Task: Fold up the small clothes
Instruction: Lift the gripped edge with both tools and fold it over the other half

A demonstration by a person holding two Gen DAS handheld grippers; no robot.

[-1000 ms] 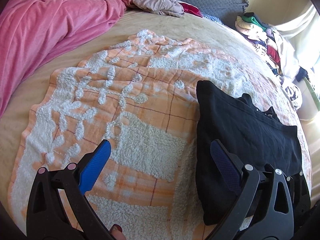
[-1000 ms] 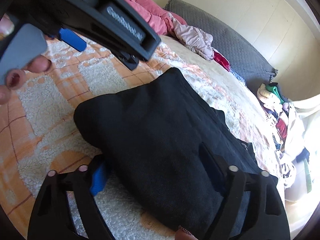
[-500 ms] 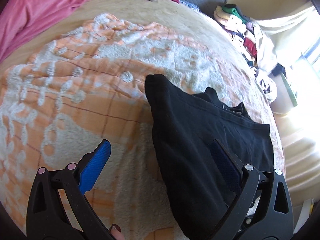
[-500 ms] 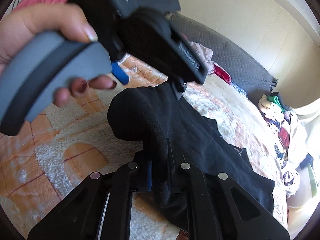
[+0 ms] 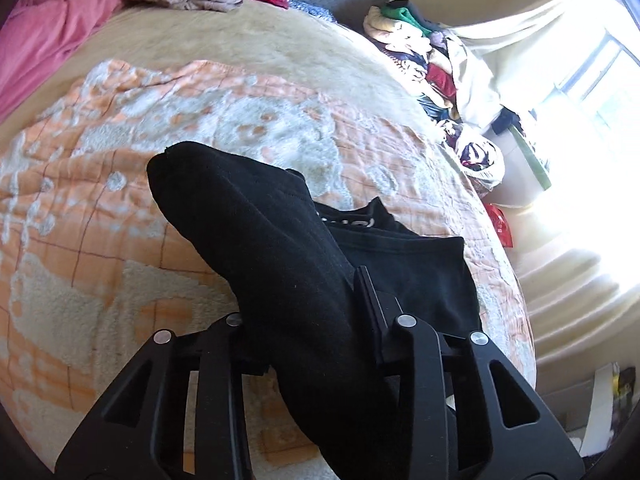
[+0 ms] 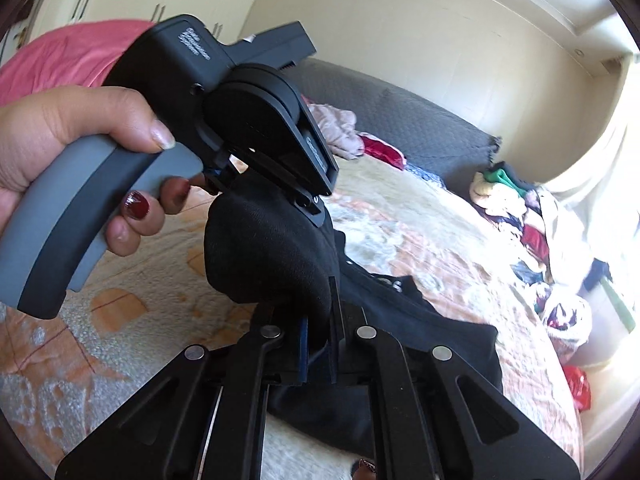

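Note:
A black garment (image 5: 260, 220) lies on an orange-and-white fleece blanket (image 5: 100, 200), and its near edge is raised off the blanket. My left gripper (image 5: 304, 296) has its jaws closing, with a thick fold of the black cloth filling the gap and pressed between them. In the right wrist view my right gripper (image 6: 318, 320) is shut on another bunch of the same garment (image 6: 264, 248). Just above that bunch a person's hand (image 6: 60, 132) holds the left tool's grey handle (image 6: 80, 208), close to my right gripper. The far part of the garment still rests flat.
The blanket covers a beige bed (image 5: 240, 52). A pink duvet (image 5: 40, 40) is heaped at the far left, with a grey pillow (image 6: 420, 120) behind it. A pile of mixed clothes (image 5: 420, 48) sits at the far right edge, and a red bag (image 5: 500, 224) lies beyond it.
Both grippers went from open beside the flat garment to closed on its near edge. They have lifted that edge and carried it up and across, the two tools coming close together.

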